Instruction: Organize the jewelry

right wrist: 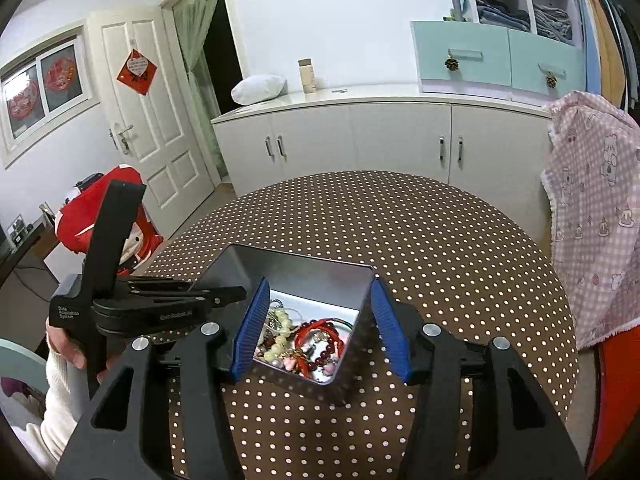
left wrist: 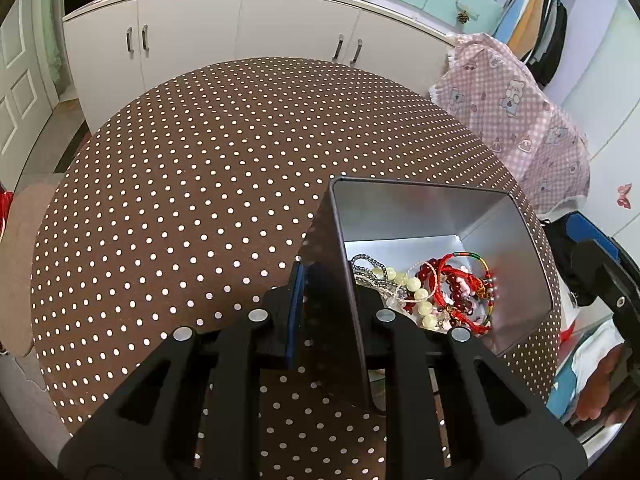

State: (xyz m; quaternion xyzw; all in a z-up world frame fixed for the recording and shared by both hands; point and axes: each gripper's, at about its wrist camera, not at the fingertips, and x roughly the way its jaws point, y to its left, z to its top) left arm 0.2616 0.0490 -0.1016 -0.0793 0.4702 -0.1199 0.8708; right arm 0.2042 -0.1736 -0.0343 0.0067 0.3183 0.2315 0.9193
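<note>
A silver metal tin (left wrist: 508,240) stands on the brown polka-dot table (left wrist: 200,160). It holds a tangle of jewelry (left wrist: 436,292): red bead bracelets, pale yellow beads, a red cord bangle. My left gripper (left wrist: 332,308) is shut on the tin's left wall, one finger inside and one outside. In the right wrist view the tin (right wrist: 288,276) sits right in front of my right gripper (right wrist: 320,328), which is open, its blue pads to either side of the tin above the jewelry (right wrist: 308,344). The left gripper (right wrist: 224,292) shows there at the tin's left wall.
White cabinets (right wrist: 360,140) stand beyond the table. A pink checked cloth (left wrist: 516,120) hangs over a chair at the right. A red bag (right wrist: 120,208) sits left of the table.
</note>
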